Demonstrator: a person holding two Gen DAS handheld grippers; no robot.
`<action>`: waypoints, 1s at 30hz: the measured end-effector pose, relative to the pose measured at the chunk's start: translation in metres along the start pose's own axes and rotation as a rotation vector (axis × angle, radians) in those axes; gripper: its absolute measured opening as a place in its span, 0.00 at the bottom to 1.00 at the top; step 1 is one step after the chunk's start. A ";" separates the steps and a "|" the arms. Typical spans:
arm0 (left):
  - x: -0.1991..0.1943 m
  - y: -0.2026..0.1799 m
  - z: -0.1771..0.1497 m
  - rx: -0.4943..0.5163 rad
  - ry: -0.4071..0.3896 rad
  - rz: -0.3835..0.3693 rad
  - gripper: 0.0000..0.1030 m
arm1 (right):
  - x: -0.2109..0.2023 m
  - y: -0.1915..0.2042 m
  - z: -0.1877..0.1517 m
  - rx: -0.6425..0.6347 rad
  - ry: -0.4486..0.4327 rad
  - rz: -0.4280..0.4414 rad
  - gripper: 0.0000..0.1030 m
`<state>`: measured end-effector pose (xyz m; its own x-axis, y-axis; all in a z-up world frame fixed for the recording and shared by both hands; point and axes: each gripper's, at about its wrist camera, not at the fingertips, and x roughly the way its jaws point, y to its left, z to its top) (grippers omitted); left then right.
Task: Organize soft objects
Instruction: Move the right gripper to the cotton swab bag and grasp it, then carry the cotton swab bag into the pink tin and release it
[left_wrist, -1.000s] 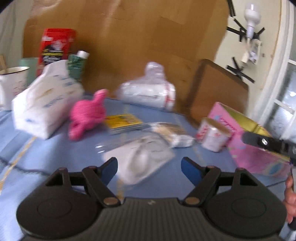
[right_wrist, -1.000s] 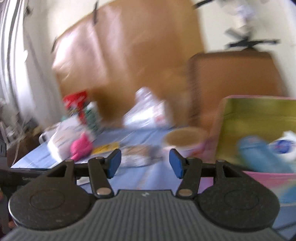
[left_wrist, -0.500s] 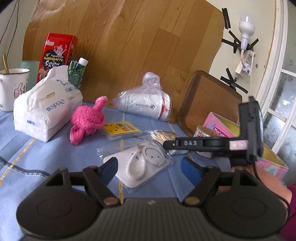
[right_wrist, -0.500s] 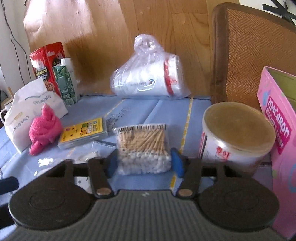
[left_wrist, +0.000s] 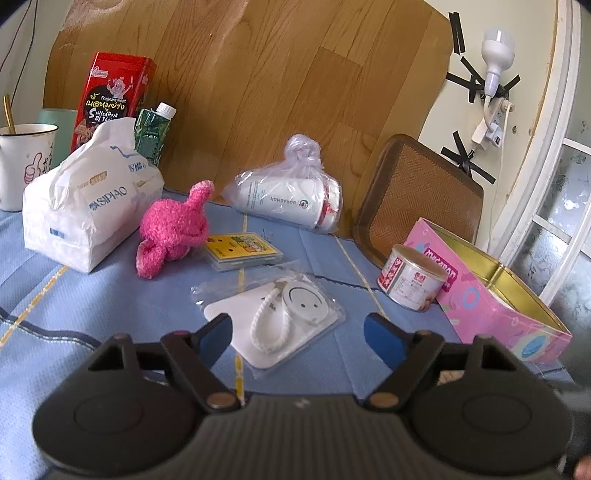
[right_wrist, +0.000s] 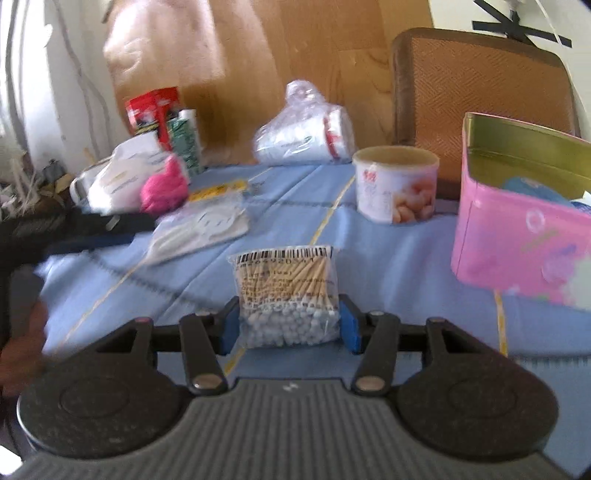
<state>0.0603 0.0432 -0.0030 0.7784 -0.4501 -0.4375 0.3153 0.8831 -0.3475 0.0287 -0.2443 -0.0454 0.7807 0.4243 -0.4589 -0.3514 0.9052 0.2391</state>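
Note:
My right gripper is shut on a clear bag of cotton swabs, pads pressing both sides, above the blue cloth just left of the open pink tin. My left gripper hangs low over the table with its jaws opening. A flat packet with a smiley item lies on the cloth between and ahead of its fingertips, untouched. A pink plush toy lies beside a soft tissue pack at the left. The tin stands at the right.
A small can stands by the tin, and a woven tray leans behind it. A bagged white cup, a yellow card box, a red box and a mug are further back.
My right gripper closed on the swab bag and carried it from beside the smiley packet toward the near side by the pink tin, leaving the left wrist view. The left jaws widened slightly.

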 end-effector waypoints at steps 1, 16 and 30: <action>0.001 0.000 0.000 0.000 0.003 0.003 0.79 | -0.003 0.004 -0.005 -0.020 -0.015 0.000 0.57; 0.006 -0.008 -0.001 0.046 0.030 0.052 0.79 | -0.002 0.003 -0.005 -0.009 -0.024 0.032 0.60; 0.009 -0.009 -0.001 0.054 0.046 0.044 0.79 | -0.003 0.001 -0.005 0.008 -0.028 0.048 0.61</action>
<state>0.0635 0.0309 -0.0045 0.7666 -0.4151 -0.4898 0.3110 0.9075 -0.2824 0.0236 -0.2445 -0.0480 0.7771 0.4660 -0.4231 -0.3843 0.8837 0.2674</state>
